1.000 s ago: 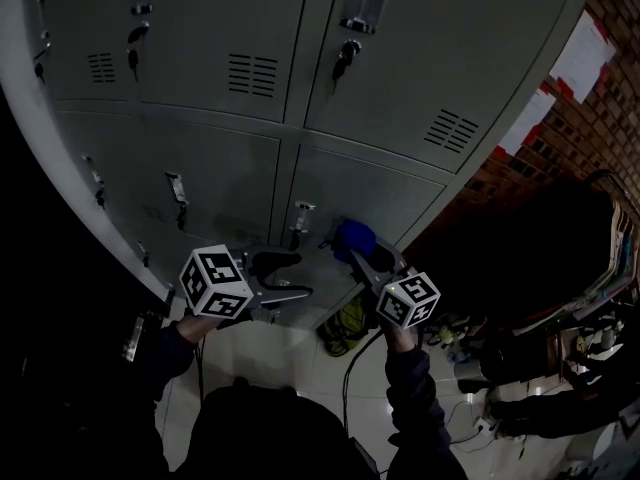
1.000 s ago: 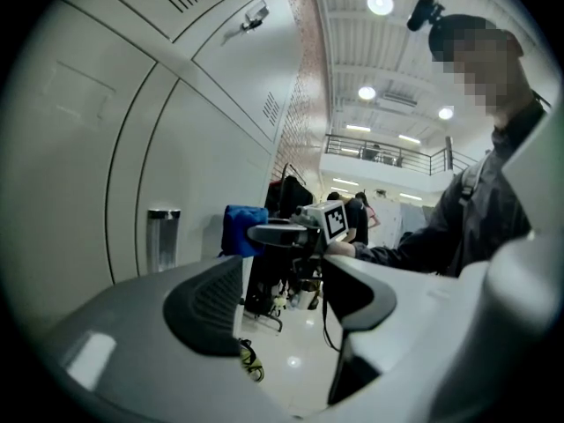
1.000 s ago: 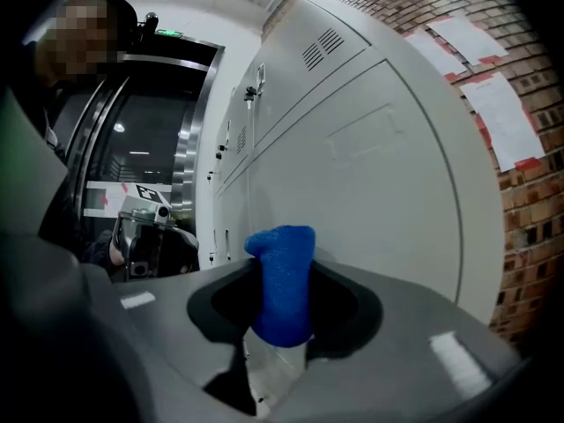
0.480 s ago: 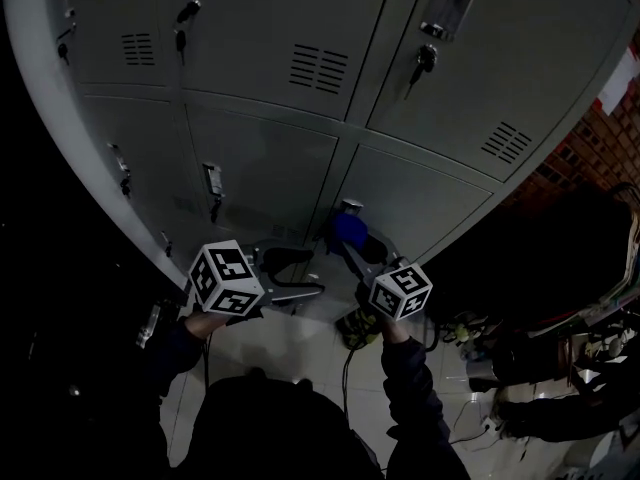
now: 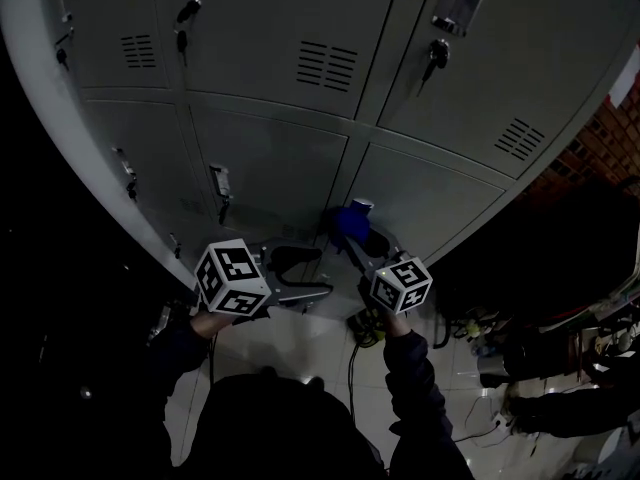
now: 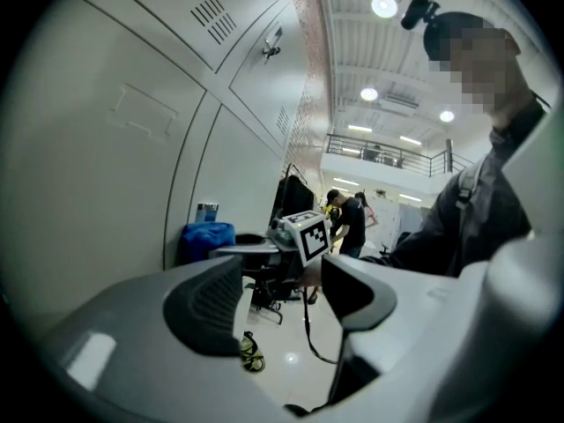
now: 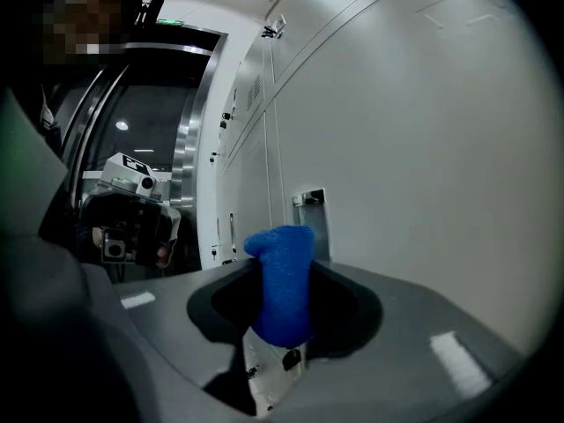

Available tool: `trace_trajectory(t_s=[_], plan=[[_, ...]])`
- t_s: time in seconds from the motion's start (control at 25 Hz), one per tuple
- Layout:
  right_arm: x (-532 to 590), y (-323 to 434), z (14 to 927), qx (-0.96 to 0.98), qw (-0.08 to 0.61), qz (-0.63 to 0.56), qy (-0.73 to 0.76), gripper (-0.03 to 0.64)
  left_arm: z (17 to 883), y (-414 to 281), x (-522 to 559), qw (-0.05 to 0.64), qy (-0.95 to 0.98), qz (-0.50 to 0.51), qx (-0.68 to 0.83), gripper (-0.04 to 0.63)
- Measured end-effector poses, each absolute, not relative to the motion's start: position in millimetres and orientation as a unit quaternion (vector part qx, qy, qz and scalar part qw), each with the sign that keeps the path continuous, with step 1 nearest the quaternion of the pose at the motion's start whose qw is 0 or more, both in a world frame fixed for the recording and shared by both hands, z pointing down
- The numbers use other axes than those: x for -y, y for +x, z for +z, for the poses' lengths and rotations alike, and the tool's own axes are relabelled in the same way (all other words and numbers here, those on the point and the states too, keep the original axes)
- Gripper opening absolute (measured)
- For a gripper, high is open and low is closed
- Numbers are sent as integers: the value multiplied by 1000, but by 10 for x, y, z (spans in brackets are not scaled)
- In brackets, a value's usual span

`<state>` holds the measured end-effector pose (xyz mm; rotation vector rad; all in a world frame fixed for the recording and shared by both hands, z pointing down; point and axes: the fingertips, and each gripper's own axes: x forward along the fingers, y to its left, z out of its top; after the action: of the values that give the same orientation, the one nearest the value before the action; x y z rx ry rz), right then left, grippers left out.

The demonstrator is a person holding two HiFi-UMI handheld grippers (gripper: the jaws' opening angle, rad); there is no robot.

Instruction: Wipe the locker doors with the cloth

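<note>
Grey locker doors fill the upper head view, each with a handle, a lock and a vent grille. My right gripper is shut on a bunched blue cloth and holds it close to the lower right door, beside that door's handle. The right gripper view shows the blue cloth pinched between the jaws next to the door handle; touch with the door is hard to tell. My left gripper is open and empty, low in front of the lockers. Its jaws in the left gripper view stand apart.
A brick wall meets the lockers at the right. The pale tiled floor below holds a cable and a yellow-green object. Dark clutter lies at the lower right. People stand far off in the left gripper view.
Both grippers have drifted slightly right and up along the lockers, the blue cloth staying in the right gripper. The head view has tilted, showing more of the upper doors.
</note>
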<state>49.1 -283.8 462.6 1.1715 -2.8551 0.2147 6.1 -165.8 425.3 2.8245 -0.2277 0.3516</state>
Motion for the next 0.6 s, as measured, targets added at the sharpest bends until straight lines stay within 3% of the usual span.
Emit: trace_trajectory(t_s=[0.6], plan=[[2749, 1267, 4638, 909, 23, 70, 409, 132, 4264, 406, 1671, 149, 977, 122, 92, 262]])
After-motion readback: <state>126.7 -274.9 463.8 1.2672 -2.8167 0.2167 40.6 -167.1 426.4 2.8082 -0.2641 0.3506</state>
